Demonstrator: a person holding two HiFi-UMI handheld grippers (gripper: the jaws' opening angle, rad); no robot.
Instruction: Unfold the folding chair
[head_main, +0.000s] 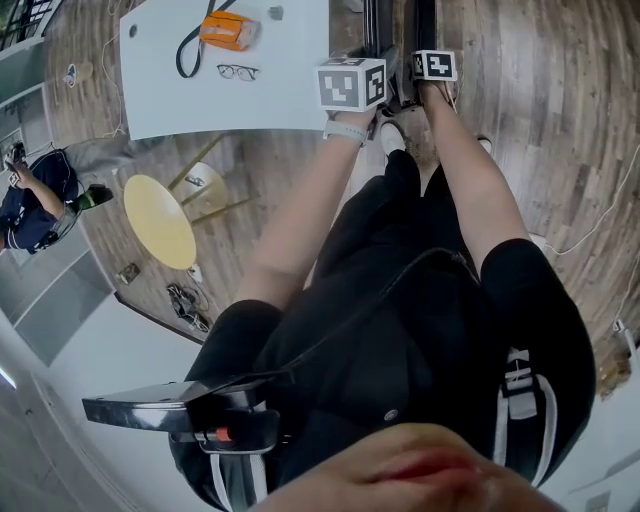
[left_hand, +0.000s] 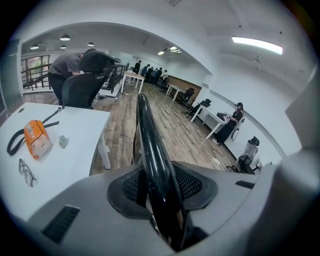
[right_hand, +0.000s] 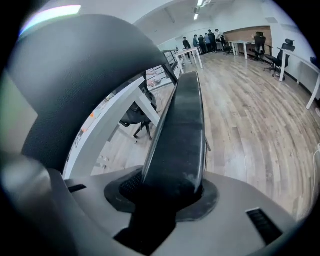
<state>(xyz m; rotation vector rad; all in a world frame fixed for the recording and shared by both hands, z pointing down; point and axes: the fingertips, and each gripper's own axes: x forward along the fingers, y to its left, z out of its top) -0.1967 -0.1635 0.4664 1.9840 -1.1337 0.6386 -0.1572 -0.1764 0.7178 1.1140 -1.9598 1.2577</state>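
Observation:
The folding chair (head_main: 378, 28) shows only as two dark bars at the top of the head view, standing on the wood floor beside a white table. My left gripper (head_main: 352, 85) is shut on the chair's glossy black tube (left_hand: 150, 145), which runs up between its jaws (left_hand: 162, 189) in the left gripper view. To its right, my right gripper (head_main: 435, 66) holds a flat, matt black panel of the chair (right_hand: 181, 135). That panel fills the gap between the jaws (right_hand: 170, 191), and the pads press on both of its sides.
The white table (head_main: 290, 100) to the left of the chair carries an orange pouch (head_main: 228, 30) and glasses (head_main: 238, 71). A round yellow stool (head_main: 158, 220) stands further left. A seated person (head_main: 30, 200) is at the far left. Desks, office chairs and people fill the room's far end.

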